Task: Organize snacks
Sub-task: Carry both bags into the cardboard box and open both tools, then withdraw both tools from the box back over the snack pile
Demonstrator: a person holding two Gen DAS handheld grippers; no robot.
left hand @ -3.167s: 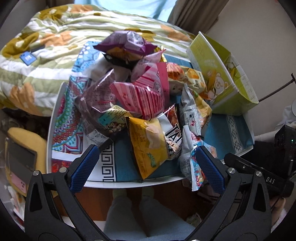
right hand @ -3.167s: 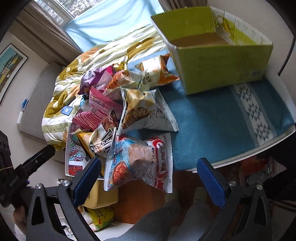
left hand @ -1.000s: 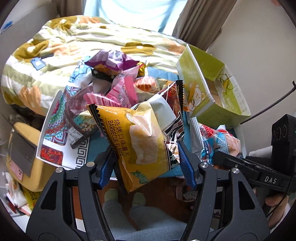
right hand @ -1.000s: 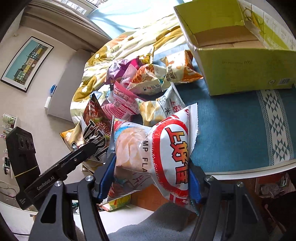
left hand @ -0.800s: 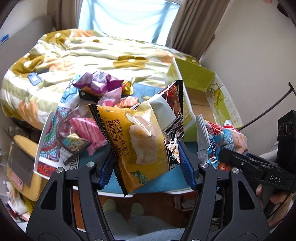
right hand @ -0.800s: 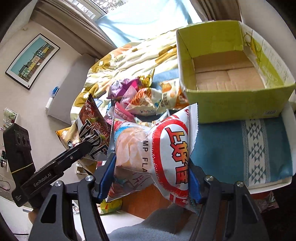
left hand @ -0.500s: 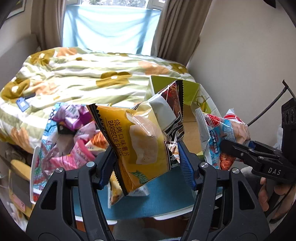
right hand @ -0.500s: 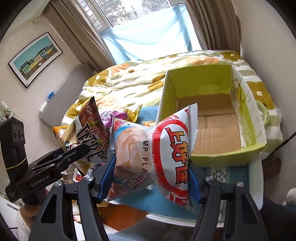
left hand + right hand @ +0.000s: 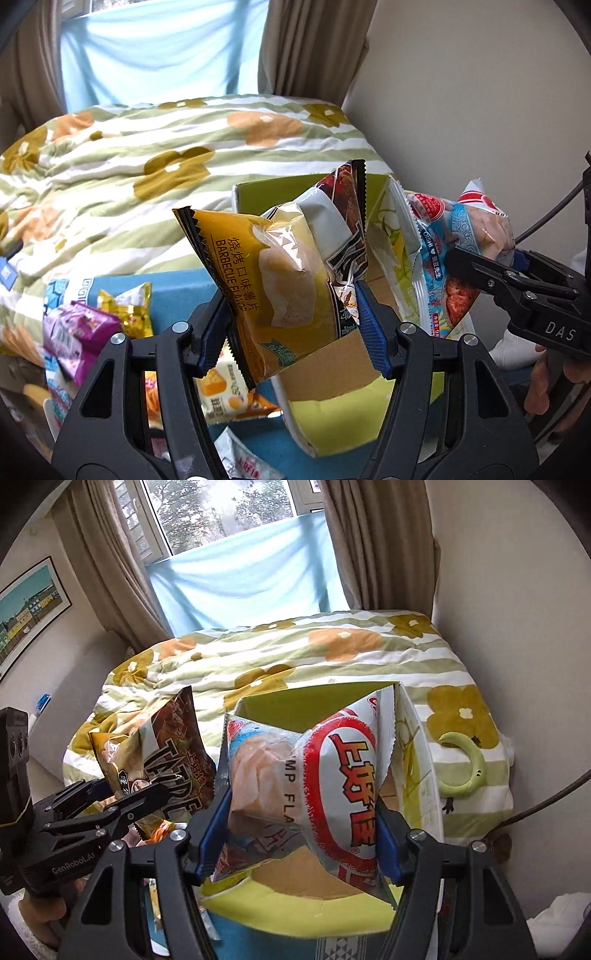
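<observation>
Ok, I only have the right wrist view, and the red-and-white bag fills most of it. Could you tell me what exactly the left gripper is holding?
Observer: The left wrist view shows the left gripper shut on two bags at once. A yellow barbecue-flavour chip bag is in front and a black-and-white bag is behind it.
Operator: Thank you. Are any snacks lying on the table on that side?
Observer: Yes, several. A purple packet and a gold packet lie on the blue cloth left of the green box. An orange-printed packet lies nearer the box.
</observation>
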